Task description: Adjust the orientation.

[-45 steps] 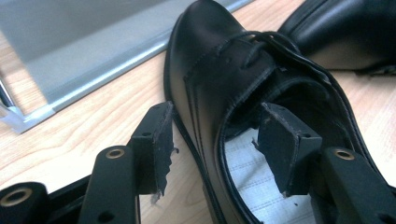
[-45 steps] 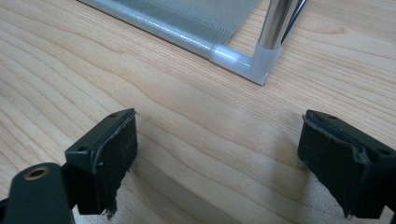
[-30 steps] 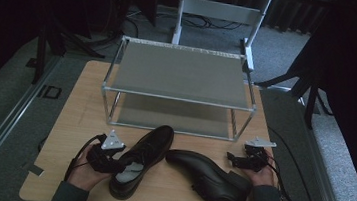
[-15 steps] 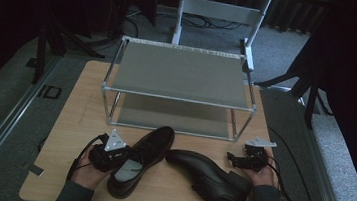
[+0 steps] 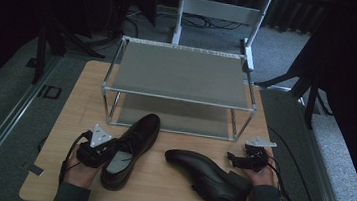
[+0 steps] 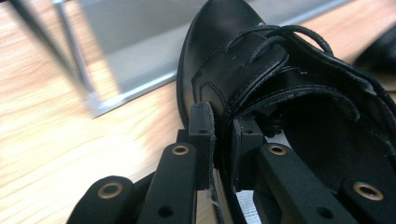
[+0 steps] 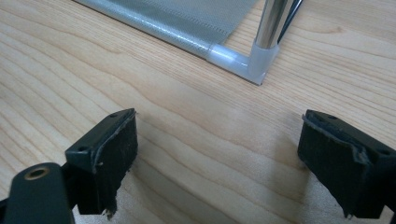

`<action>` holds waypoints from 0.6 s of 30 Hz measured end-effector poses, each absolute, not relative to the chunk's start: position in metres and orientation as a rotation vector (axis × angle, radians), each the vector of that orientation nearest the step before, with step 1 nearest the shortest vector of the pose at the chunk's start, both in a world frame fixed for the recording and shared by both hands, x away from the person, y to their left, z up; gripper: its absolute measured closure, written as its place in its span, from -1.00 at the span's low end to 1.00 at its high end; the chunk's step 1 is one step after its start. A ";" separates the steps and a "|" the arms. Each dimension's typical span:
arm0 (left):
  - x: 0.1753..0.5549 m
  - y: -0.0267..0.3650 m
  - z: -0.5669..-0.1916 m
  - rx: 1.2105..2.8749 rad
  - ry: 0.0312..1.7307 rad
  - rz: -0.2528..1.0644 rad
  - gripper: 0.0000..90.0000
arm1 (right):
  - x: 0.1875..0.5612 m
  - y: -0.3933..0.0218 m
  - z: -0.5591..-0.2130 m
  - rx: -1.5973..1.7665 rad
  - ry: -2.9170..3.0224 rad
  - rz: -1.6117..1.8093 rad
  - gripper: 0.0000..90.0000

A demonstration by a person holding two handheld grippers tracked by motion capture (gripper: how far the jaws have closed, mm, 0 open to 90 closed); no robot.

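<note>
The left shoe [image 5: 128, 150] is gripped at its side wall by the left tool [image 6: 222, 140], one jaw outside and one inside the opening; its toe lies just in front of the shoe rack [image 5: 180, 88]. The right shoe [image 5: 208, 179] is seen lying beside it on the table [image 5: 166, 200]. The right tool [image 7: 217, 161] is held wide apart over bare wood, near the rack's corner post.
</note>
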State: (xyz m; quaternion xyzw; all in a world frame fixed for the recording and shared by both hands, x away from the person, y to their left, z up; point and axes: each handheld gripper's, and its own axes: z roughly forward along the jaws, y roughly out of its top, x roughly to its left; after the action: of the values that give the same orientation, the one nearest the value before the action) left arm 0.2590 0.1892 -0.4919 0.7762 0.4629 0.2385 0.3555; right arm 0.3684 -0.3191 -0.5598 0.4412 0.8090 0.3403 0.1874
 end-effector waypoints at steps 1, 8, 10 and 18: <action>0.259 0.191 -0.492 2.000 1.215 0.620 0.82 | 0.368 -0.319 -0.560 1.241 2.277 0.957 -0.74; 0.258 0.198 -0.500 1.967 1.262 0.614 0.79 | 0.368 -0.319 -0.560 1.241 2.276 0.957 -0.74; 0.258 0.200 -0.501 1.970 1.251 0.603 0.74 | 0.368 -0.319 -0.560 1.241 2.276 0.957 -0.74; 0.248 0.211 -0.492 1.913 1.218 0.534 0.13 | 0.369 -0.319 -0.560 1.241 2.276 0.957 -0.74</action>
State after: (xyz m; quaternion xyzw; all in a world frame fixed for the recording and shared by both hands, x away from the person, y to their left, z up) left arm 0.2481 0.2107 -0.4916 0.7544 0.4801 0.2107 0.3949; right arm 0.3685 -0.3192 -0.5598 0.4411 0.8089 0.3403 0.1879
